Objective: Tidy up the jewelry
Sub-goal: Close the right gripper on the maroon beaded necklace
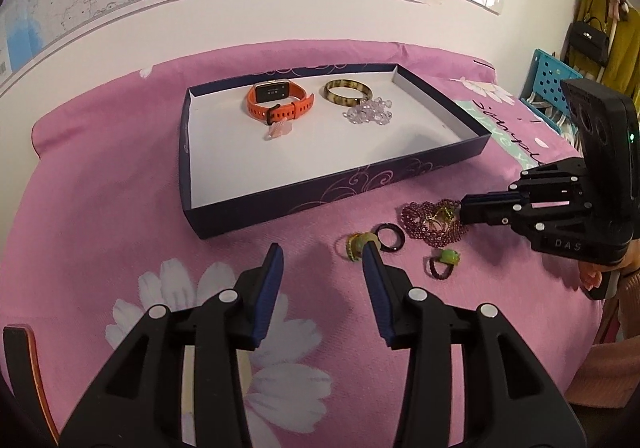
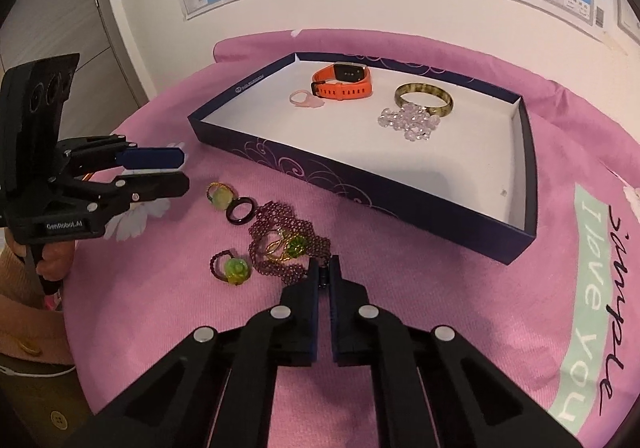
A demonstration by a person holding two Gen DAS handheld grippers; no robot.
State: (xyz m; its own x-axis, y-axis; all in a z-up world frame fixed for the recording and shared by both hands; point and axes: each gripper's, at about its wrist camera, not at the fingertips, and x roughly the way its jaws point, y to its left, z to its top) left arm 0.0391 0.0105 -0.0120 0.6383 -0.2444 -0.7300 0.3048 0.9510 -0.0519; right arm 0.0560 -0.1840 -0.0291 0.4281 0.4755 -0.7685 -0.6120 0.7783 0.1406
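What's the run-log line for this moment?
left gripper: open, above cloth near gold ring | right gripper: shut on purple bead bracelet | box: watch, bangle inside

Watch point(image 2: 342, 85), bangle point(image 2: 424, 98) and crystal beads point(image 2: 410, 122) lie in the tray point(image 2: 360, 184), upper centre; purple beads point(image 2: 288, 244) and rings point(image 2: 232, 268) lie lower left, outside it.
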